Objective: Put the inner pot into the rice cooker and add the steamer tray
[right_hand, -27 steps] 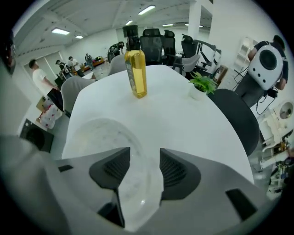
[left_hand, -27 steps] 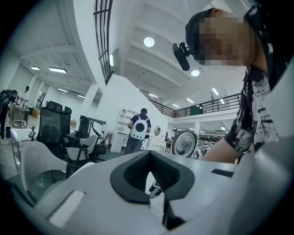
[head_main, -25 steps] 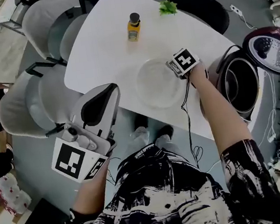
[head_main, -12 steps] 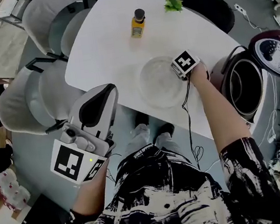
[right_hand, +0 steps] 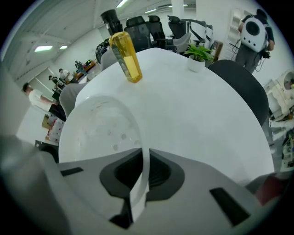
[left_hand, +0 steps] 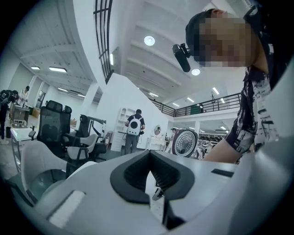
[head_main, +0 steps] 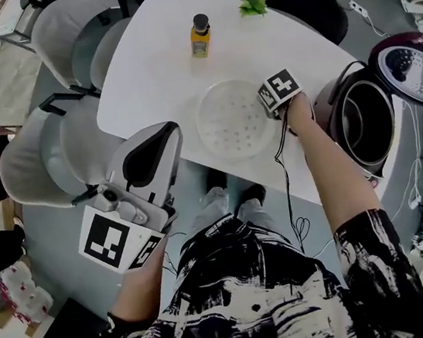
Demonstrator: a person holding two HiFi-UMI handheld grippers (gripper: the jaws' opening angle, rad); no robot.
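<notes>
Inner pot (head_main: pixel 365 125) looks already in the rice cooker (head_main: pixel 331 107), tho it's dark in there, so not 100% sure. My right hand-held gripper (right_hand: pixel 142 153) just clamped on the steamer tray (head_main: pixel 230 121) rim. Tray's on the counter (head_main: pixel 154 63) near the cooker, not in yet. Left hand-held gripper (left_hand: pixel 149 155) is closed on nothing, idle.

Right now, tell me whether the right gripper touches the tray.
Touching. The right gripper view shows the right gripper clamped on the tray's rim.

Black-and-white shirt (head_main: pixel 252 291), white left tongs (head_main: pixel 153 155)
</notes>
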